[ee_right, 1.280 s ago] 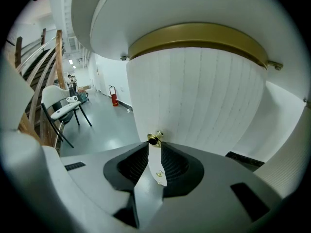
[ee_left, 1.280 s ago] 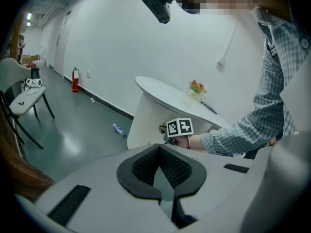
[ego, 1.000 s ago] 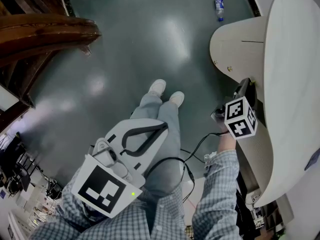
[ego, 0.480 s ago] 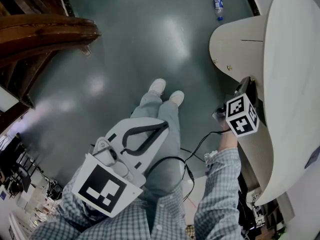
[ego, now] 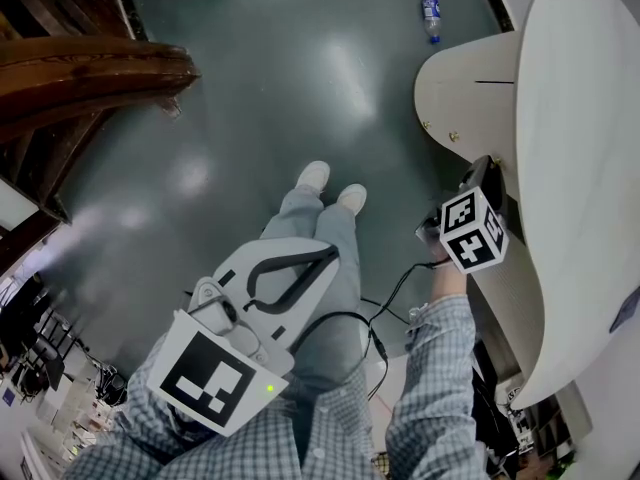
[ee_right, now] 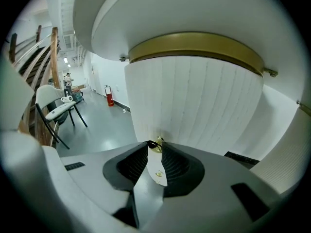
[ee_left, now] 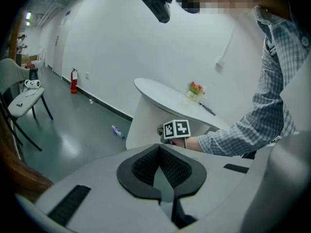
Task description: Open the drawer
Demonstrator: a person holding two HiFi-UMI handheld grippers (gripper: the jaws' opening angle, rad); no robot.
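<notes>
— Head view: left claw (ego: pixel 325 255), jaws together, empty, well apart from the table (ego: pixel 580 118).
— Right gripper view: right claw (ee_right: pixel 154 149) clamped on the brass knob (ee_right: pixel 155 143) at its tips; drawer (ee_right: pixel 194 101) just ahead looks closed. We judge the pull remains.

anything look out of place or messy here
A plastic bottle lies on its side on the floor, out in the open just beyond the base of the white counter. It looks dropped or discarded rather than put there. Nothing else stands out.
</notes>
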